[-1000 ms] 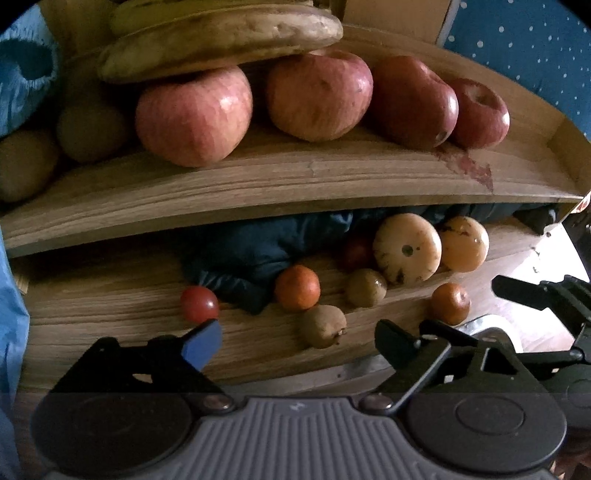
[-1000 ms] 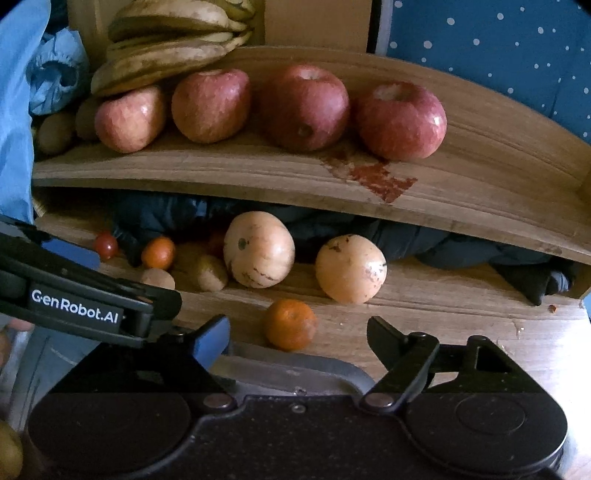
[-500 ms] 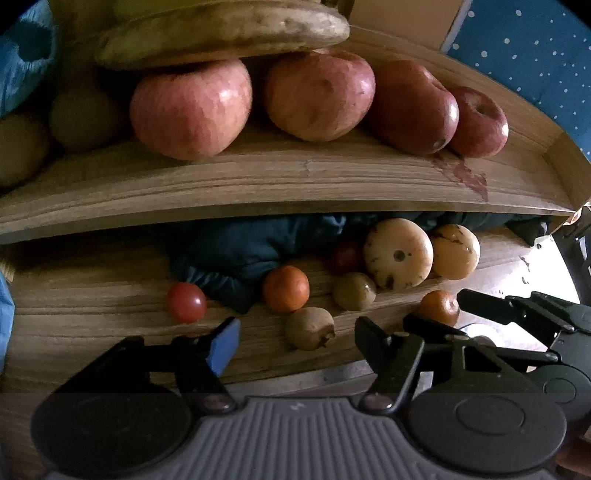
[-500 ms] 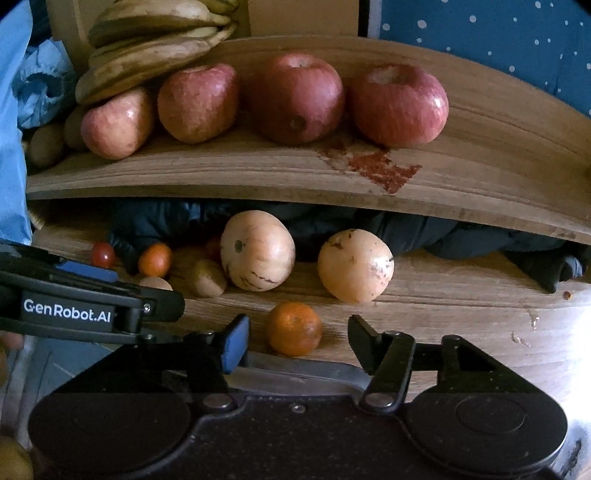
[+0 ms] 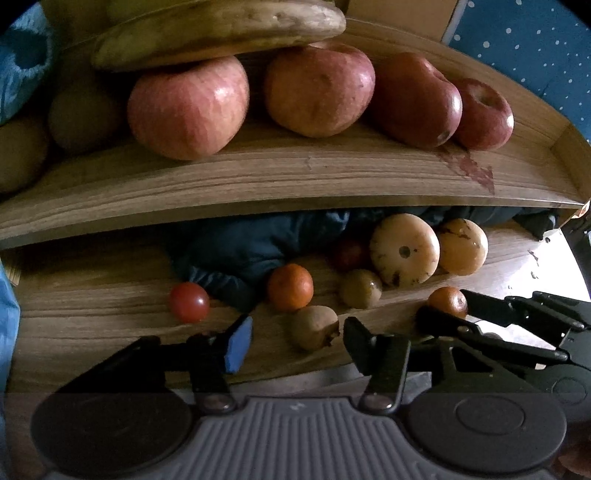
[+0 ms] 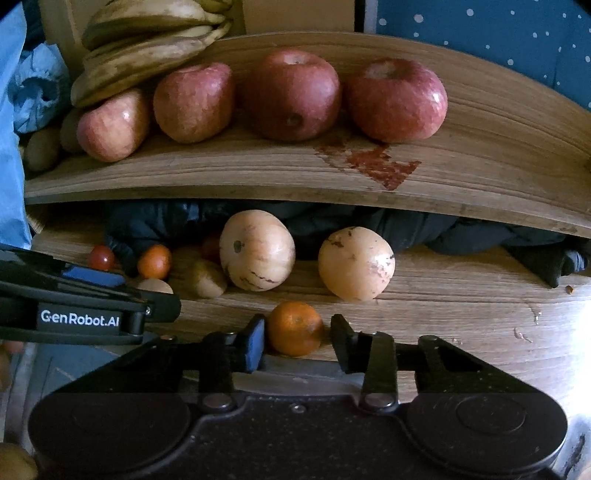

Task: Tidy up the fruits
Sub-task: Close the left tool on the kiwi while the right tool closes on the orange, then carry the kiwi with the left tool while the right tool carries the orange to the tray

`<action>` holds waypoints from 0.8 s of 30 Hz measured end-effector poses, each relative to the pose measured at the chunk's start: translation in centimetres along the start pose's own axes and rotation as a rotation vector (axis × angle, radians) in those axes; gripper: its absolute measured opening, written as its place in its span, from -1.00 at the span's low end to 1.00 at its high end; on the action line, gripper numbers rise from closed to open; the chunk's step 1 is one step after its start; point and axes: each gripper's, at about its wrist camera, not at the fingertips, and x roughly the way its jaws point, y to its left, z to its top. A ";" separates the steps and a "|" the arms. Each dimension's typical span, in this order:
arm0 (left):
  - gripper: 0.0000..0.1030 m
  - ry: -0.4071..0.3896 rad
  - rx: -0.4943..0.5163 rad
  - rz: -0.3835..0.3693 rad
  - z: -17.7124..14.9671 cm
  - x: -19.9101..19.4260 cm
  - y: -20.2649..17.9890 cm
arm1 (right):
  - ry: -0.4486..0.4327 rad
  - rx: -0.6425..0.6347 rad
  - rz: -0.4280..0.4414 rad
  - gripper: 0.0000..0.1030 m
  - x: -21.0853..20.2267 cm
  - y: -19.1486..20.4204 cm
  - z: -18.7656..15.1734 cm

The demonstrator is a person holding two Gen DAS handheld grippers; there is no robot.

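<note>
On the lower wooden shelf (image 5: 92, 314) a brown kiwi (image 5: 314, 332) lies between the fingers of my left gripper (image 5: 297, 341). Its jaws are closing, and a gap still shows at the blue pad (image 5: 238, 343). My right gripper (image 6: 297, 341) is closing on a small orange (image 6: 295, 325) near the shelf's front edge, with its pads against both sides. The left wrist view shows that same orange (image 5: 447, 301) pinched between the right gripper's black fingers. A cherry tomato (image 5: 189, 302), a second orange (image 5: 290, 287) and another kiwi (image 5: 360, 288) lie nearby.
Several red apples (image 5: 188, 107) and bananas (image 5: 221, 26) fill the upper shelf (image 6: 480, 155), which overhangs the lower one. Two pale round fruits (image 6: 256, 251) (image 6: 356, 262) and a dark cloth (image 5: 251, 251) sit at the back. Blue fabric (image 6: 14, 147) hangs at the left.
Both pairs of jaws have narrowed a lot. The right fingers have come in onto the orange, and the left fingers have drawn in around the kiwi. Neither hand has shifted much.
</note>
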 end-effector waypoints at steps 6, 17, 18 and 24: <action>-0.23 -0.006 -0.019 -0.021 -0.5 -0.5 -0.1 | 0.000 -0.007 0.003 -0.32 -0.2 0.4 0.0; -0.39 -0.020 -0.071 -0.062 -1.4 -1.0 0.4 | -0.031 -0.025 0.004 -0.32 -1.6 0.7 -0.2; -0.40 -0.026 -0.072 -0.066 -1.5 -1.2 0.3 | -0.034 -0.025 0.005 -0.32 -1.8 0.7 -0.2; -0.40 -0.053 -0.067 -0.077 -2.1 -2.7 -0.3 | -0.068 -0.021 0.005 -0.32 -3.7 0.8 -0.7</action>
